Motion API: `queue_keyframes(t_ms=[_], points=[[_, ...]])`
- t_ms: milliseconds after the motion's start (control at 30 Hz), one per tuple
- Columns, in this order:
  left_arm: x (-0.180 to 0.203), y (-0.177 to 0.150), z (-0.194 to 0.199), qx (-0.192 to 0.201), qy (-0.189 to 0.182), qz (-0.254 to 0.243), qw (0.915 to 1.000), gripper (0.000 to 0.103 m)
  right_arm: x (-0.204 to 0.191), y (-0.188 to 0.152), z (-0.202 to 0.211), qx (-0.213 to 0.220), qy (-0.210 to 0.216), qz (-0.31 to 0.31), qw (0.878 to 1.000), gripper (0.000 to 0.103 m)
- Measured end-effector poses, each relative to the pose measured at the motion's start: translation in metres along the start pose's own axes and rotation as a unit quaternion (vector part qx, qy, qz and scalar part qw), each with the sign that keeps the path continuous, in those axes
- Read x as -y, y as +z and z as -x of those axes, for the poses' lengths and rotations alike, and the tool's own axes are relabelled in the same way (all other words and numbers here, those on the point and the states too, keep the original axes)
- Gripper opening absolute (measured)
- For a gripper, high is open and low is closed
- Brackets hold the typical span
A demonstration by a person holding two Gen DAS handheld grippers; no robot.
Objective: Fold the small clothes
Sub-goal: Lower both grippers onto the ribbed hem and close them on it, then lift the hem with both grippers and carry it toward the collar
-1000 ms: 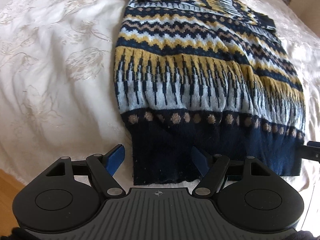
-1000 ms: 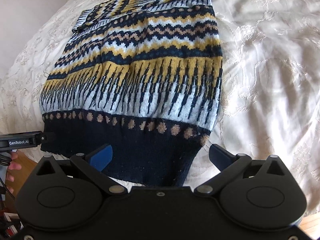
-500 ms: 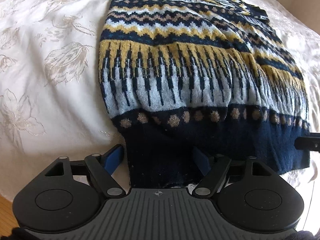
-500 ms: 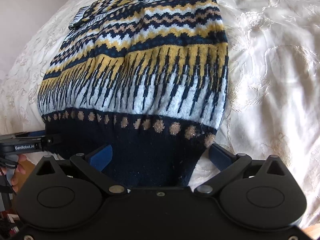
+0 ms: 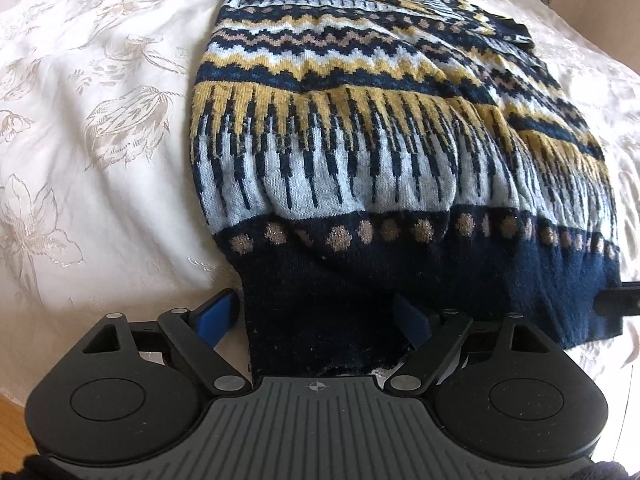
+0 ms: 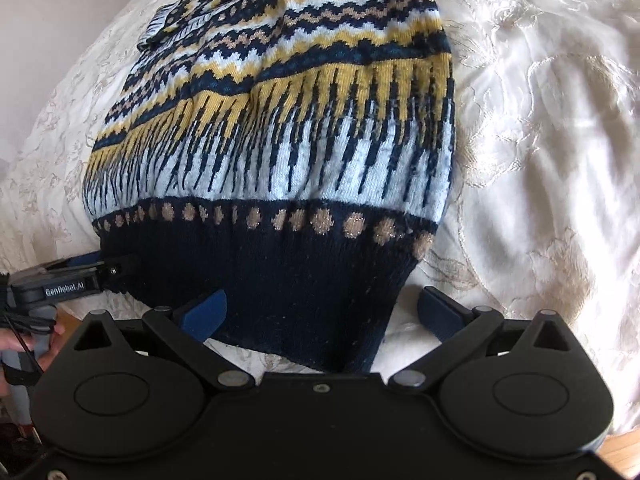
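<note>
A knit sweater (image 5: 360, 168) (image 6: 288, 152) in navy, yellow and pale blue lies flat on the bed, its navy hem nearest me. My left gripper (image 5: 312, 318) straddles the hem's left corner. Its jaws are opening and stand wide, with the dark hem cloth lying between the blue fingers (image 5: 216, 316). My right gripper (image 6: 322, 312) straddles the hem's right corner, open wide, with cloth between its fingers (image 6: 440, 310) and a gap on the right side. Above the hem the sweater bulges up in a soft hump. Each view shows the other gripper at its edge (image 6: 72, 284) (image 5: 618, 302).
The white embroidered bedspread (image 5: 100, 140) (image 6: 540, 140) spreads out on both sides of the sweater. A person's hand (image 6: 16, 340) holds the left gripper's handle at the bed's near edge. Wooden floor (image 5: 8, 408) shows below the edge.
Both views have closed in on the hem, so the sweater looks larger and puffs up above the navy band. The left fingers stand slightly further apart.
</note>
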State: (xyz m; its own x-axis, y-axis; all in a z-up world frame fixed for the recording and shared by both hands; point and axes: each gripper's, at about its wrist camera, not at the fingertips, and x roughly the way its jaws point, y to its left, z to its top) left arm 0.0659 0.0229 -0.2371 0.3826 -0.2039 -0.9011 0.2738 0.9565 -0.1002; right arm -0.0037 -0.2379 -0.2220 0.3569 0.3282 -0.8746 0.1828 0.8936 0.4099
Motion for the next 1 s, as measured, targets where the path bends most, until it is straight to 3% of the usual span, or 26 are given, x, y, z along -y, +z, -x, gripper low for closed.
queue_keyframes(t_ms=[333,500,533,600,667,700,733,1000], points=[[-0.005,-0.015,0.014,0.019,-0.025,0.014,0.9994,0.064,-0.004,-0.001,-0.002,0.004,0.000,0.003,1.000,0.102],[-0.013,-0.013,0.017,0.026,-0.031,0.042,0.9983,0.040,-0.003,-0.003,-0.001,0.014,-0.001,-0.005,1.000,0.101],[-0.013,-0.014,0.017,0.028,-0.032,0.046,0.9980,0.038,-0.002,-0.004,0.000,0.015,-0.002,-0.005,1.000,0.097],[-0.015,-0.014,0.017,0.033,-0.037,0.050,0.9975,0.025,-0.002,-0.005,0.001,0.017,0.002,-0.003,1.000,0.082],[-0.015,-0.015,0.018,0.036,-0.047,0.058,0.9965,0.014,0.001,-0.005,0.001,0.015,0.008,-0.008,1.000,0.039],[-0.016,-0.016,0.019,0.039,-0.049,0.067,0.9958,0.010,0.004,-0.005,0.001,0.008,0.014,-0.019,1.000,0.023],[-0.015,-0.016,0.021,0.043,-0.049,0.073,0.9952,0.010,0.008,-0.005,0.002,0.003,0.025,-0.032,0.999,0.015],[-0.020,-0.006,0.066,0.095,-0.063,0.116,0.9867,0.009,0.012,-0.006,0.049,0.066,0.083,-0.077,0.991,0.015]])
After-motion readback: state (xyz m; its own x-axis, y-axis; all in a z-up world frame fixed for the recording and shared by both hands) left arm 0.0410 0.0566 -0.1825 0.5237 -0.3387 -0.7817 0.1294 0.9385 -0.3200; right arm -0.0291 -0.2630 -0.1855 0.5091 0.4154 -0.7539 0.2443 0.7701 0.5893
